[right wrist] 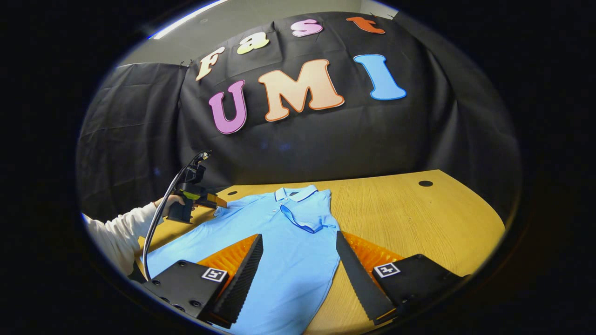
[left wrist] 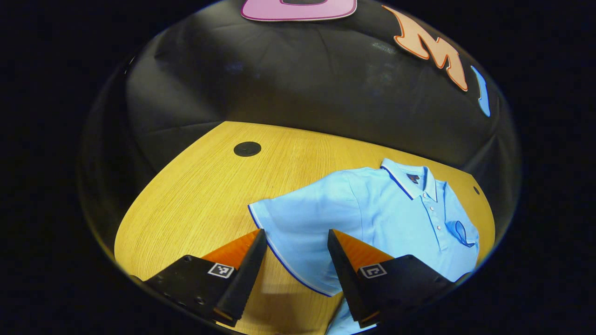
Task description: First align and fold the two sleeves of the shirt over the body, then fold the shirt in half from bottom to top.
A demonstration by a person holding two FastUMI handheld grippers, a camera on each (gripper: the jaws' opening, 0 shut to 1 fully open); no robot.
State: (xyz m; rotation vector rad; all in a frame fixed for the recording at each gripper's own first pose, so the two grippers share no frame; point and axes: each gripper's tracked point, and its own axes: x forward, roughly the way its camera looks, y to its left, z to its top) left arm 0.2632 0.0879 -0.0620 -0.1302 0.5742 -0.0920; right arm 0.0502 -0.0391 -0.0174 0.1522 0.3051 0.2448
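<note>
Light-blue cotton polo shirt (right wrist: pixel 284 242), one item, laid face up on the wooden table (right wrist: pixel 419 218), collar toward the booth's cloth wall.

Right sleeve (right wrist: pixel 302 218): already folded over the chest, its dark-trimmed hem lying just below the collar. Judged done.

Left sleeve (left wrist: pixel 298 223): spread flat out to the side, hem edged with a dark line, not yet folded. This is your step in hand.

Left gripper (left wrist: pixel 296 237): fingers wide apart, holding nothing, hovering with the sleeve hem running between them; whether a tip touches the cloth cannot be told. In the right gripper view you see it farther off at the shirt's shoulder (right wrist: pixel 212 202), carried by a hand in a white sleeve (right wrist: pixel 116 232).

Right gripper (right wrist: pixel 298 242): fingers wide apart, holding nothing, poised over the lower body of the shirt near its side edge.

Handling advice:
- Take the left sleeve near the hem's outer corner, pinching a single layer only.
- Lift just enough to clear the table, then carry it across so it lands level with the folded sleeve.
- Use your right gripper to steady the body if the thin knit drags or bunches.
- Smooth it before attempting the bottom-to-top fold.
</note>
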